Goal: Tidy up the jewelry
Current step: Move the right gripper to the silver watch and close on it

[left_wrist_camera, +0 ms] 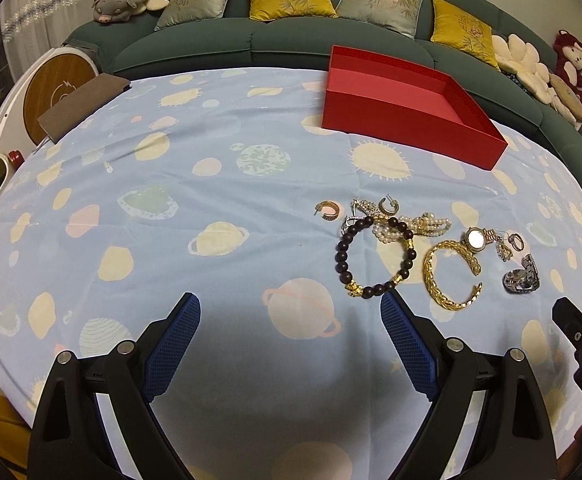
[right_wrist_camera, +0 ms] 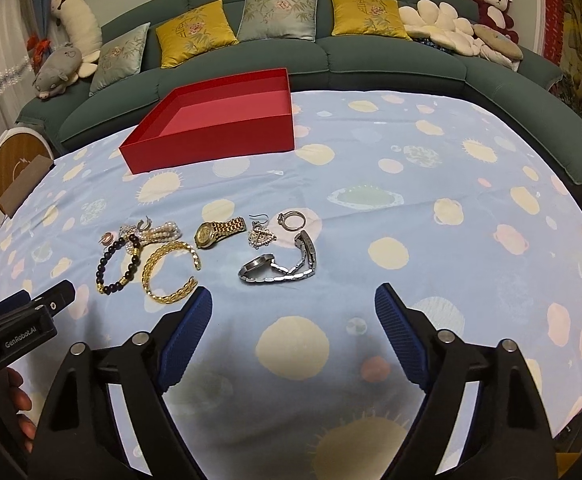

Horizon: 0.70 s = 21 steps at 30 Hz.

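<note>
Both hand-held grippers hover low over the near edge of the table, fingers pointing toward the far edge and the sofa. The left hand-held gripper has its jaws spread wide with nothing between them; the right hand-held gripper is likewise wide apart and bare.

The jewelry lies loose on the planet-print cloth, between the grippers and the far edge: 1 dark bead bracelet, 1 gold braided bangle, 1 pearl bracelet, 1 gold watch, 1 silver watch, 1 ring and 2 gold hoop earrings. 1 red box sits open near the far edge.
</note>
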Each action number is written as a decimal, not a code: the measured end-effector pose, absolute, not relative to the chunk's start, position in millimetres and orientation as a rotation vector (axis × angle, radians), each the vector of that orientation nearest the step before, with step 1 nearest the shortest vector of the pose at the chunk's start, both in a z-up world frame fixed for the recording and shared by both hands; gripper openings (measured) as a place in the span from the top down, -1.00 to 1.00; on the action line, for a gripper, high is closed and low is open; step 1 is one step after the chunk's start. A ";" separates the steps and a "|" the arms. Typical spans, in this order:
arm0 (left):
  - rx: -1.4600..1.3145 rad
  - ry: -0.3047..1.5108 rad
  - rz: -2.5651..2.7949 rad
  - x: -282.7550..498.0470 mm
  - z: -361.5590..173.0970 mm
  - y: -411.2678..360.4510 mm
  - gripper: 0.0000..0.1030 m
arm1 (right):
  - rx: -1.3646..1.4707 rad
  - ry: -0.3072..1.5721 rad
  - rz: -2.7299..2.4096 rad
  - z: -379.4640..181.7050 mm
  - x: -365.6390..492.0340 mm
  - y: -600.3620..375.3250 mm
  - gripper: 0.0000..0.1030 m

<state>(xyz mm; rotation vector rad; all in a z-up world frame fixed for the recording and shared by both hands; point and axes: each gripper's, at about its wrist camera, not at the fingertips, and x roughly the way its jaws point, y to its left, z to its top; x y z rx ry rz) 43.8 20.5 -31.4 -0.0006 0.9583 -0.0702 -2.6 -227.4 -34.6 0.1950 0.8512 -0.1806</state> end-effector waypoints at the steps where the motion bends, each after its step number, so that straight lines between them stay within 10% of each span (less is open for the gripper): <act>1: -0.002 0.961 -0.077 45.0 -31.9 18.8 -0.72 | 0.202 0.857 -0.180 -37.6 0.1 -229.3 -0.48; 21: -0.002 0.974 -0.087 57.6 -42.8 13.4 -0.72 | 0.285 0.921 -0.195 -76.7 48.0 -228.4 -0.45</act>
